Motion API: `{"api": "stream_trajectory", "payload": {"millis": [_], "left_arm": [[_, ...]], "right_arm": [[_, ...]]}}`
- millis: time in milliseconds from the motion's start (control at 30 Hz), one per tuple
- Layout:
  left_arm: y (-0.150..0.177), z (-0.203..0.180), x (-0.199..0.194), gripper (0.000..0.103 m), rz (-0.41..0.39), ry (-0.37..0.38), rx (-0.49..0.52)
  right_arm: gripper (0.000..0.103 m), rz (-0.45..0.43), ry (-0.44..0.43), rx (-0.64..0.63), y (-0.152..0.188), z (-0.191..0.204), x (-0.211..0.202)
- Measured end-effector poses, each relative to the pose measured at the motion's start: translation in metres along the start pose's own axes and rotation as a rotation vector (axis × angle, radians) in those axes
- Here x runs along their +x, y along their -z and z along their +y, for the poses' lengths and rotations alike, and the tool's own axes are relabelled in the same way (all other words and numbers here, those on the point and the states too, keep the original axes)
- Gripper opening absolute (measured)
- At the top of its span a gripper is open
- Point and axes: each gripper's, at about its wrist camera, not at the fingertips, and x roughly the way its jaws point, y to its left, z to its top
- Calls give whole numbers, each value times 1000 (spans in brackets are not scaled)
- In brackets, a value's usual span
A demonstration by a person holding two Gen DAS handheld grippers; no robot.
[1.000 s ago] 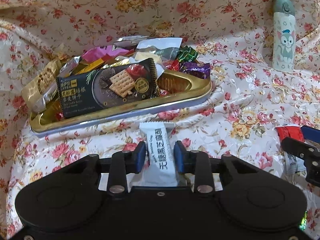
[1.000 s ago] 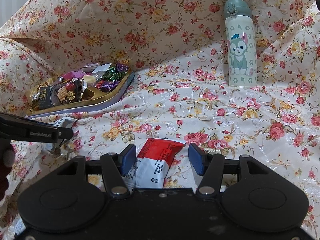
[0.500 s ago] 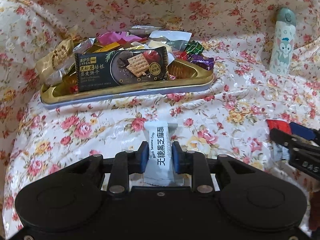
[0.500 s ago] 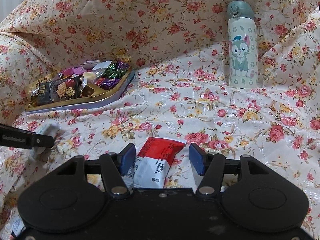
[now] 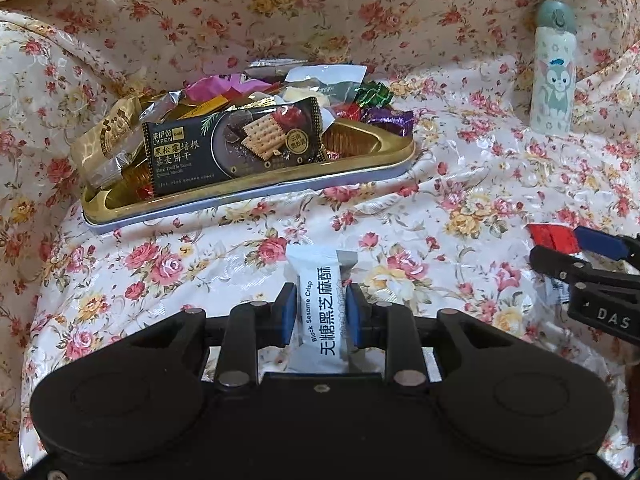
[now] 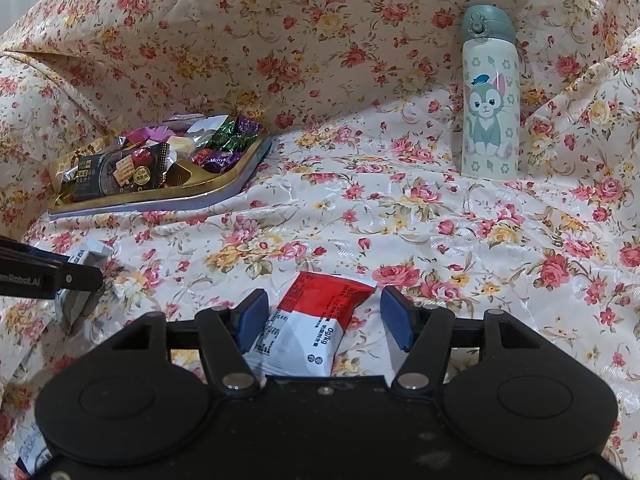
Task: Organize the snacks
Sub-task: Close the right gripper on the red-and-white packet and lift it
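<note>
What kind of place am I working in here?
Probably a home, on a table or sofa draped in a floral cloth. A gold tray heaped with wrapped snacks and a cartoon-cat drinking bottle suggest a living space, not a lab.

The black cracker pack hides much of the gold tray, and small sweets behind stay unreadable.

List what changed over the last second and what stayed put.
The left gripper drew back from the gold tray, carrying the white sesame crisp packet; its jaws are easing open. The right gripper is opening around the red-and-white packet. Tray and bottle stayed put.
</note>
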Motion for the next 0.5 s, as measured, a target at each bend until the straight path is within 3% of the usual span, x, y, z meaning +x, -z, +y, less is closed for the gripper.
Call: {"api": "stream_trajectory", "payload": {"millis": [133, 500], "left_arm": [[3, 3, 4, 42, 8, -7, -8], [6, 9, 6, 42, -5, 20, -54]], "right_arm": [[67, 5, 6, -20, 0, 3, 0], [69, 73, 60, -86, -7, 16, 3]]}}
